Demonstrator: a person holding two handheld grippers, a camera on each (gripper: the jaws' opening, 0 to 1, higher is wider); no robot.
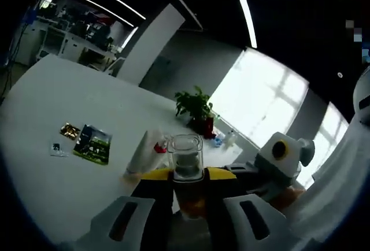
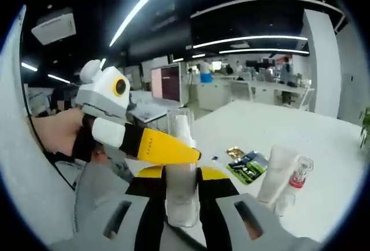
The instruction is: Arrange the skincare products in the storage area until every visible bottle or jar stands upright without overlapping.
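2 grippers have fingers clenched on 1 clear bottle.

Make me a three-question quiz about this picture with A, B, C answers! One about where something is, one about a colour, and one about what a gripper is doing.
1. Where is the potted plant?
A. on the white table
B. on the floor
C. in a gripper

2. What colour is the cap of the small clear bottle beside the white tube?
A. blue
B. red
C. black

3. What is the right gripper doing?
A. hanging open with nothing in it
B. pressing on the table
C. holding a clear bottle

Answers:
1 A, the plant stands on the tabletop near the window.
2 B, its cap is red.
3 C, the bottle sits upright between its jaws.
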